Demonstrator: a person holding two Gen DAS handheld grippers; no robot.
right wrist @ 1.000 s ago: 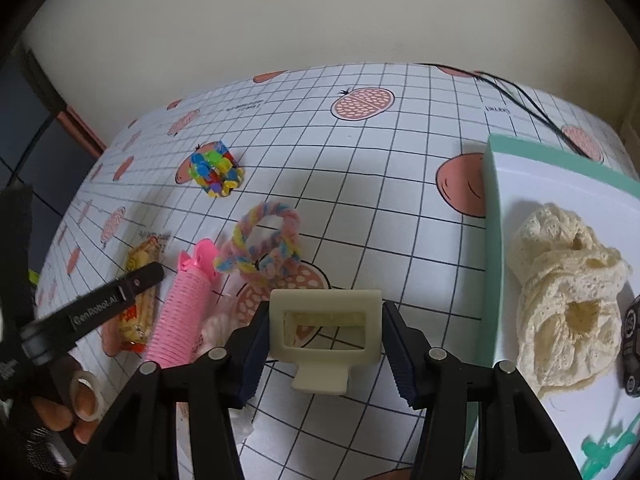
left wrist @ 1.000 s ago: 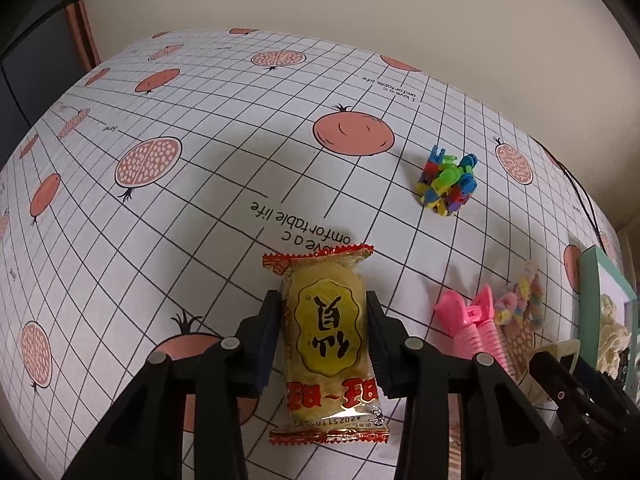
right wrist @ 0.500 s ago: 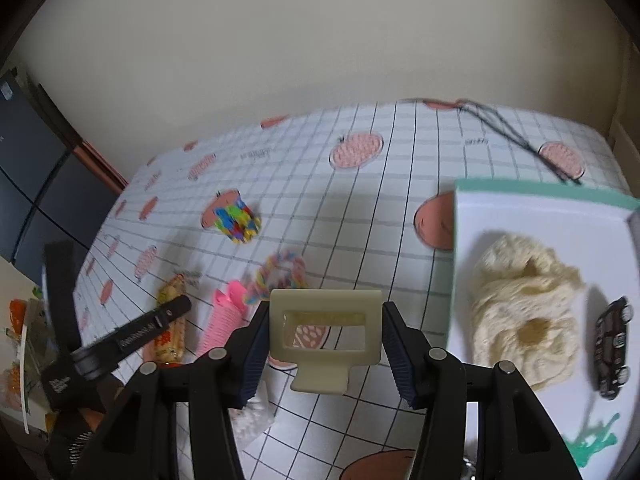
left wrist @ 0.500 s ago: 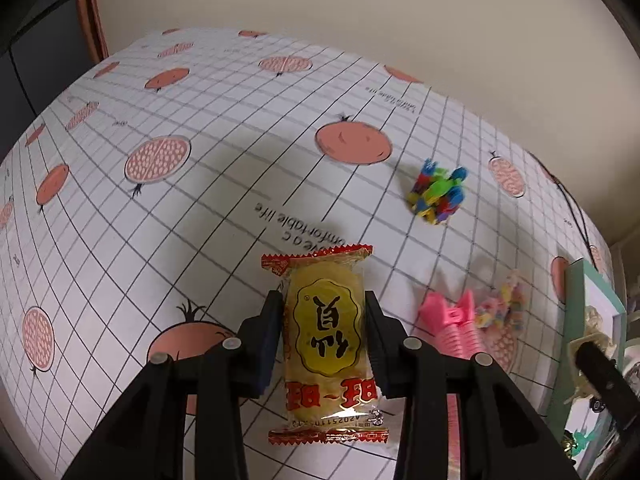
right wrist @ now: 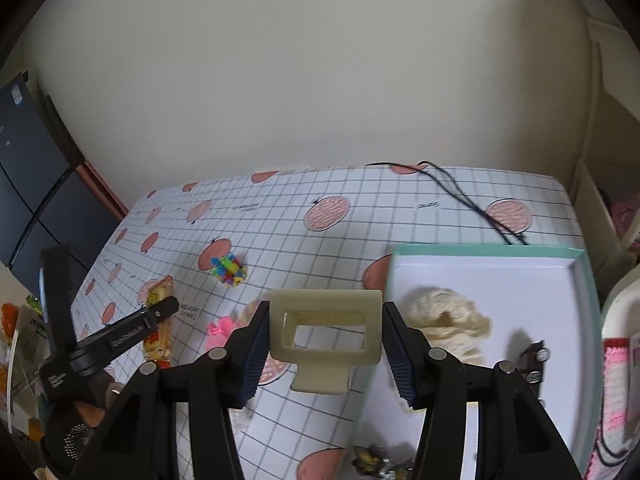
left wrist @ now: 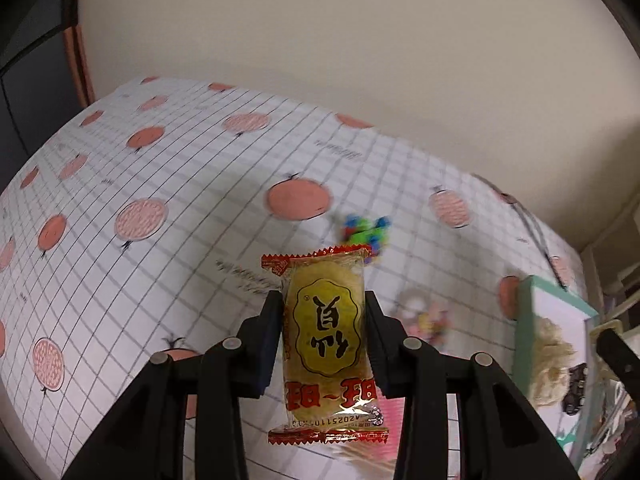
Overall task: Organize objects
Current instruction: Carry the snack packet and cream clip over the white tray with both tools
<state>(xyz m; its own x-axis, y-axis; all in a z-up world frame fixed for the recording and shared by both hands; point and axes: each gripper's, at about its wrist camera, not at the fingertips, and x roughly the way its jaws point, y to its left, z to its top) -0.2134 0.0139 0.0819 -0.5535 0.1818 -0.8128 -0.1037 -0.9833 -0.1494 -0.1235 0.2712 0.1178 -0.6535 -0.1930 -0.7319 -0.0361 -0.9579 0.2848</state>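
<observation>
My left gripper [left wrist: 324, 320] is shut on a yellow snack packet [left wrist: 326, 336] with red ends, held well above the table. From the right wrist view the same packet [right wrist: 158, 328] shows at the left inside that left gripper [right wrist: 160, 314]. My right gripper [right wrist: 324, 328] is shut on a cream hair claw clip [right wrist: 324, 336], held in the air beside the left edge of the teal-rimmed white tray [right wrist: 480, 251]. In the tray lie a cream scrunchie [right wrist: 452, 320] and a dark clip [right wrist: 534, 360].
A multicoloured plastic toy [right wrist: 228, 270] lies on the gridded tablecloth [right wrist: 360, 200], and a pink hair roller [right wrist: 220, 328] and pastel scrunchie [left wrist: 428, 320] lie nearer me. A black cable [right wrist: 460, 196] crosses the far right. The wall stands behind the table.
Both grippers have risen and tilted up, each keeping its object. The table looks farther away and more wall shows. The right gripper has moved toward the tray.
</observation>
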